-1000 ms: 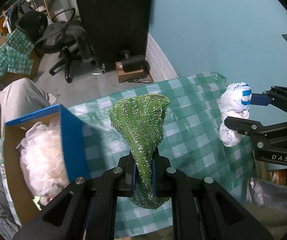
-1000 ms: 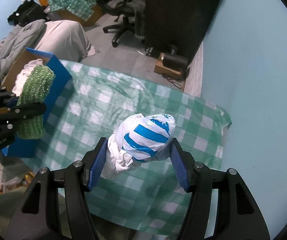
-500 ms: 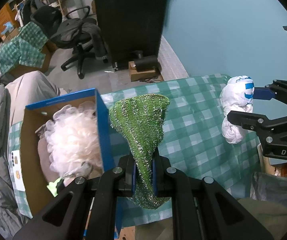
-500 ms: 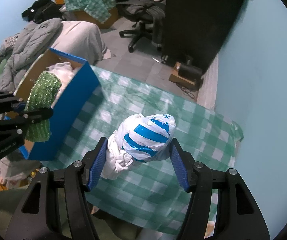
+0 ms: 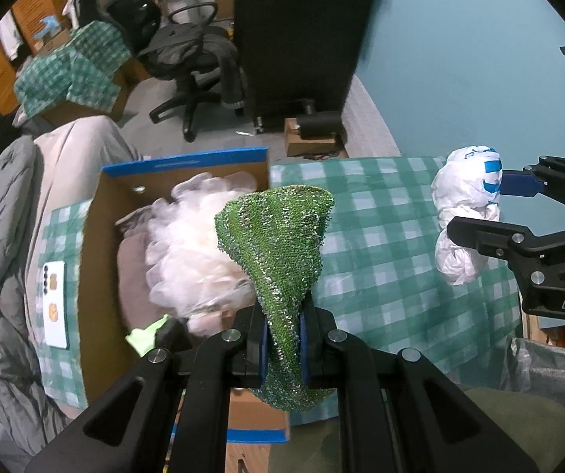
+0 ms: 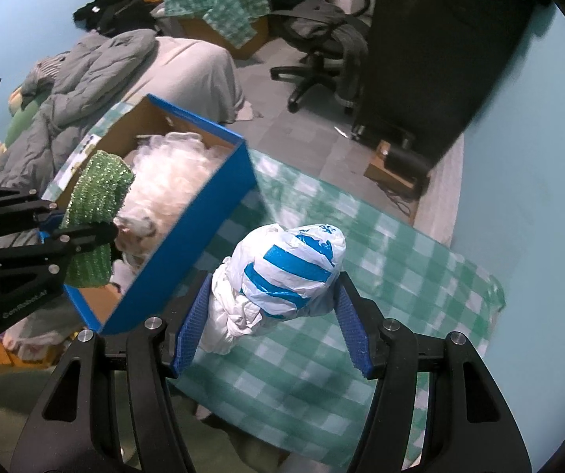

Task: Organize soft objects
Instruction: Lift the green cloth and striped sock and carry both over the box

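Below both my tongs I see the table under its green-and-white checked cloth, spreading ahead of the right gripper and to the right of the left one. The blue cardboard box sits open on that cloth, just ahead and to the left of the left gripper's fingers, and up and to the left of the right gripper. Inside the box I see a fluffy white bundle filling most of the middle, with a bit of lime-green fabric at its near end, close to the left tongs.

My right gripper is clamped on a knotted white plastic bag with blue stripes, its blue pads pressing both sides, the bag held in the air over the cloth. My left gripper is squeezed nearly together on a green sparkly scrubber, which fans out above the fingers and hangs over the box's right wall. A white phone lies on the cloth left of the box.
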Motion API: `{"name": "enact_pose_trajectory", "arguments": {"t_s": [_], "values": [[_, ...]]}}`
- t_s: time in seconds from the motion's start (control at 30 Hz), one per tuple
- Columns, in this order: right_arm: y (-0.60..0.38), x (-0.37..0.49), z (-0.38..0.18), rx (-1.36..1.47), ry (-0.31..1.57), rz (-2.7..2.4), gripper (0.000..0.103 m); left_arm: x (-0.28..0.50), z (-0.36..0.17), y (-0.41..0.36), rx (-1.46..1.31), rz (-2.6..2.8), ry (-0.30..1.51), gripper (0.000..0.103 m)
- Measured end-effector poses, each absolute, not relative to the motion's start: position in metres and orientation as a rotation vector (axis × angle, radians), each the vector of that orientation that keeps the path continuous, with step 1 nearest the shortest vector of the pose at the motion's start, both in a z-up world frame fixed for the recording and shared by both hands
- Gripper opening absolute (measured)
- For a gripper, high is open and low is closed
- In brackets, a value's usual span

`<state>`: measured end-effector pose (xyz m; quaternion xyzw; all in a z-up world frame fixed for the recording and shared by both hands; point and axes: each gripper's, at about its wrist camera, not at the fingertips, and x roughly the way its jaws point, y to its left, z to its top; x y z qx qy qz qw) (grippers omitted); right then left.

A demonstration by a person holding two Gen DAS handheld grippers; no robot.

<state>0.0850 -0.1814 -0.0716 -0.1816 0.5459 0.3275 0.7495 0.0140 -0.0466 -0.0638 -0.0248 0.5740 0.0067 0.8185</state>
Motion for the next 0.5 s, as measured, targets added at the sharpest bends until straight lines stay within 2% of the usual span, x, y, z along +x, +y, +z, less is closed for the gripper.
{"name": "enact_pose_trajectory", "arguments": {"t_s": [0.5], "values": [[-0.116, 0.067, -0.078, -0.422, 1.207, 0.803, 0.062, -0.01, -0.067, 0.013, -0.114, 0.109, 1.234, 0.012]]}}
